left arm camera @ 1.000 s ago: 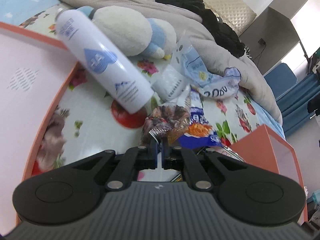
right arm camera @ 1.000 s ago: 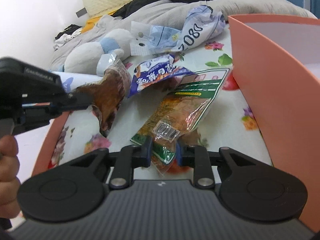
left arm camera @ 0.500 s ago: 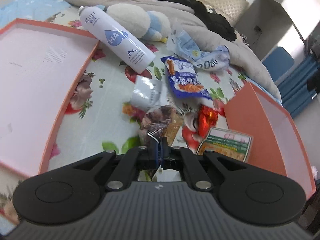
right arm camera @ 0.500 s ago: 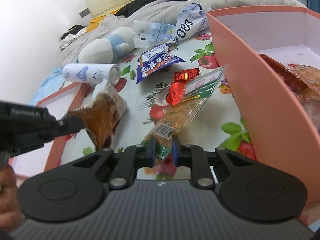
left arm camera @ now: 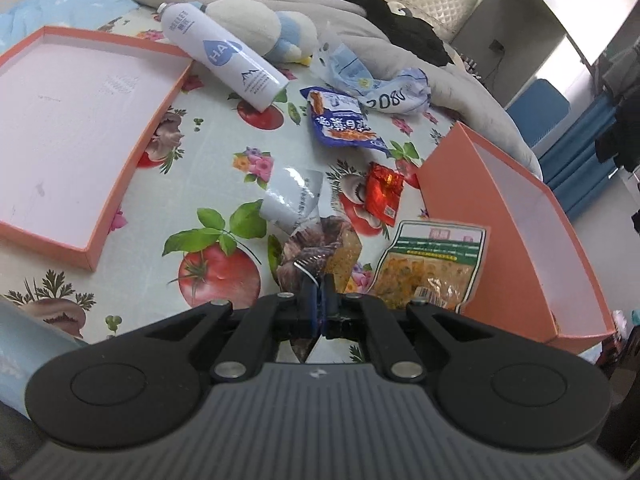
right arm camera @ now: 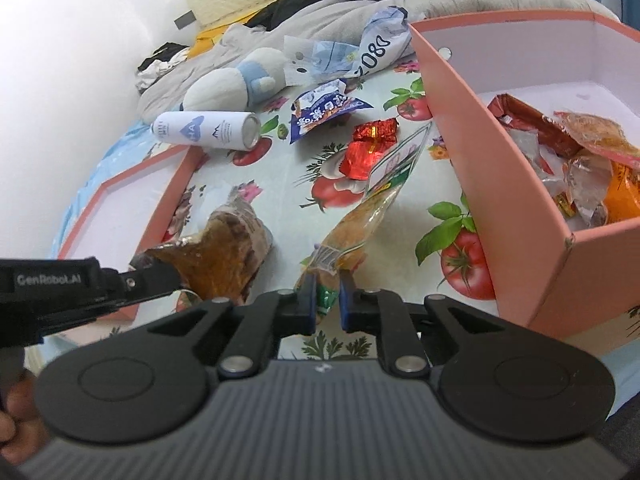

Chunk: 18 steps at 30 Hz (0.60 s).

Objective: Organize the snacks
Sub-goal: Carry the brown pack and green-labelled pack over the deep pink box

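Both packets are lifted off the bed: left hand-held gripper pinches the brown snack bag, right hand-held gripper, jaws just closing, nips the green-labelled pickle packet, each next needing carrying over the orange box wall.

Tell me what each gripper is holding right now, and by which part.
The left gripper pinches the brown snack pack by its crimped end. The right gripper grips the green-edged yellow snack pack at its near bottom edge, beside the barcode.
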### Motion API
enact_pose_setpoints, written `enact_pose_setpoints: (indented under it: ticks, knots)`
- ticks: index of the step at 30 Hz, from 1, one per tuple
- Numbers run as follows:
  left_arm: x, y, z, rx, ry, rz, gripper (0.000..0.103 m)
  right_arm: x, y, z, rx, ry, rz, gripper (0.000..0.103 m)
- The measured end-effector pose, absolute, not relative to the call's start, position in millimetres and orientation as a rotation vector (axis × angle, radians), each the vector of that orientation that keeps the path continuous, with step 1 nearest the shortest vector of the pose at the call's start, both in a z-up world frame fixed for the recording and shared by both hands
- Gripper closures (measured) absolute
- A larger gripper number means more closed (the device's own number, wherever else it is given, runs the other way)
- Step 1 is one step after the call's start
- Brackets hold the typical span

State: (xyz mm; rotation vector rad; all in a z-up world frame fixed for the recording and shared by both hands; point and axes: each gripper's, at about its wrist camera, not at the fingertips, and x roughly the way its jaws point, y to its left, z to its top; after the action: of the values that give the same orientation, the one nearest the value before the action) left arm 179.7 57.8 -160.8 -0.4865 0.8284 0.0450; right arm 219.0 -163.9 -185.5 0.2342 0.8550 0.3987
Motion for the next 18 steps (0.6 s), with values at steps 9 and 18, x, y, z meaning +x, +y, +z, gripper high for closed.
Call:
enact_pose_setpoints:
  ticks: [9, 18]
  knots:
    - [185.2, 44.2, -136.6, -0.449, 0.783, 0.051, 0.101, 220.7, -170.3, -158.0, 0.185, 0.814, 0.417, 0.09]
    - [193.2, 33.1, -97.7, -0.429, 0.722, 0.053, 0.101, 228.2, -177.0, -121.2, 0.113, 0.742, 0.429, 0.091]
